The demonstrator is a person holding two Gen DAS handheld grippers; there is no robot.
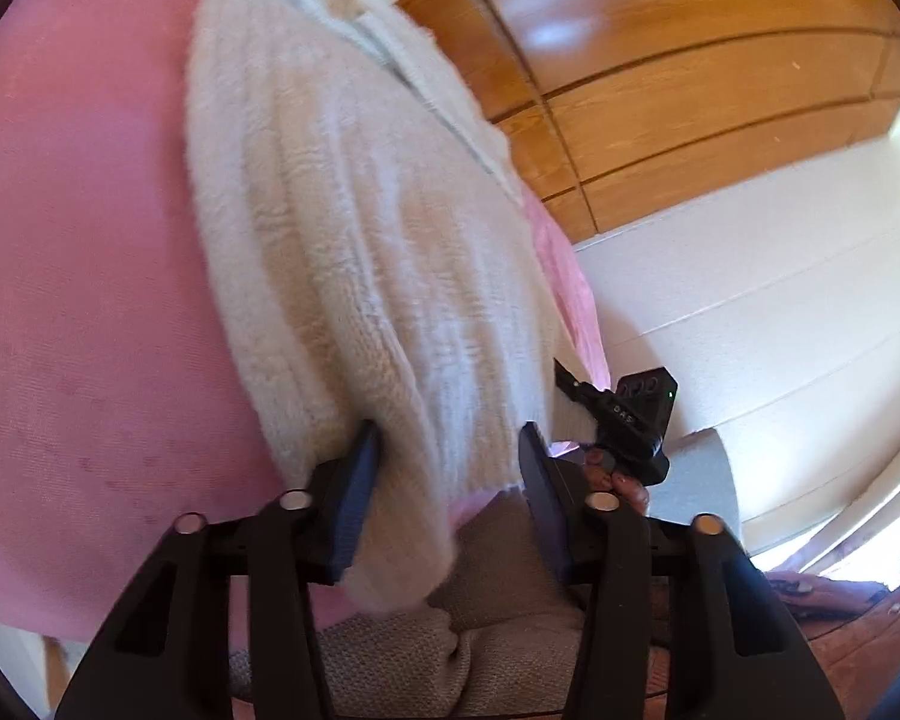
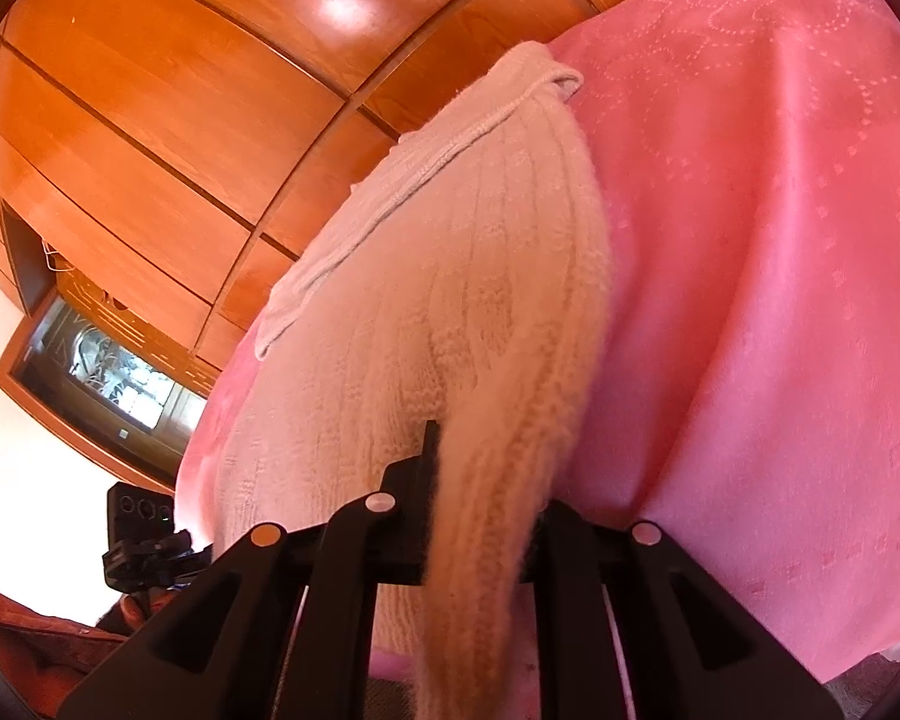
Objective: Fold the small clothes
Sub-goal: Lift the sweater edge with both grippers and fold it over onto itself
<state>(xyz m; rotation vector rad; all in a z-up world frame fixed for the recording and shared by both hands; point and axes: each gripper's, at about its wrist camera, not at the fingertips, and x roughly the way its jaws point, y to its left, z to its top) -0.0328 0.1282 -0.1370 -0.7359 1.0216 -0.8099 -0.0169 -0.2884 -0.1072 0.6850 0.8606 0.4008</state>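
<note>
A cream knitted sweater (image 1: 354, 228) lies on a pink cloth-covered surface (image 1: 78, 276). My left gripper (image 1: 447, 456) has its jaws apart with the sweater's near hem hanging between them; its fingers (image 1: 354, 492) do not squeeze the fabric. In the right wrist view the same sweater (image 2: 450, 276) stretches away over the pink cloth (image 2: 750, 300). My right gripper (image 2: 480, 480) is closed on a bunched edge of the sweater, which drapes down over its fingers. The right gripper also shows in the left wrist view (image 1: 624, 414), at the sweater's right corner.
Glossy wooden cabinet panels (image 1: 660, 48) stand behind the surface. A white wall (image 1: 750, 312) is to the right. A grey knitted fabric (image 1: 498, 600) lies below the left gripper. A glass-fronted cabinet (image 2: 108, 372) shows at left in the right wrist view.
</note>
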